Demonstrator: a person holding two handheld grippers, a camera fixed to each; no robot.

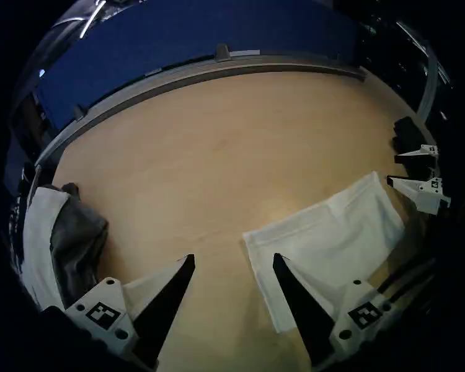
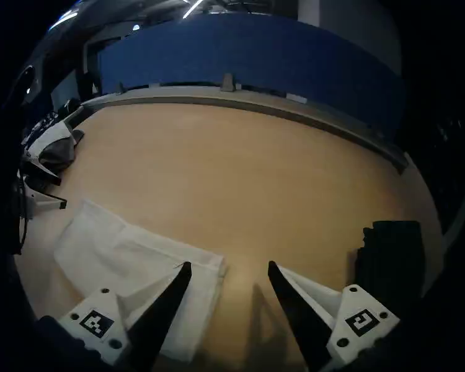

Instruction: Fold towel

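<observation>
**Towel flat on worktop; both claws open and empty**

Left gripper view: The left claw (image 1: 233, 256) stood wide open, with bare worktop (image 1: 220, 155) between its fingers and nothing held. The white towel (image 1: 332, 235) lay flat on the worktop to the right, apparently folded. The claw's right-hand finger overlapped the towel's near left portion; contact could not be judged. The right claw (image 1: 392, 167) was seen at the far right, just beside the towel's far corner, its fingers apart. A heap of grey and white cloth (image 1: 68, 239) lay at the left edge. A blue partition (image 1: 201, 37) ran along the back of the worktop.

Right gripper view: The right claw (image 2: 229, 265) was likewise spread wide and gripped nothing. The towel (image 2: 121, 257) lay at lower left, its near right edge under the claw's left-hand finger. A stack of black cloth (image 2: 394, 254) sat at the right, apart from the towel. The left claw (image 2: 63, 196) showed at the left margin, near the towel's far corner.
</observation>
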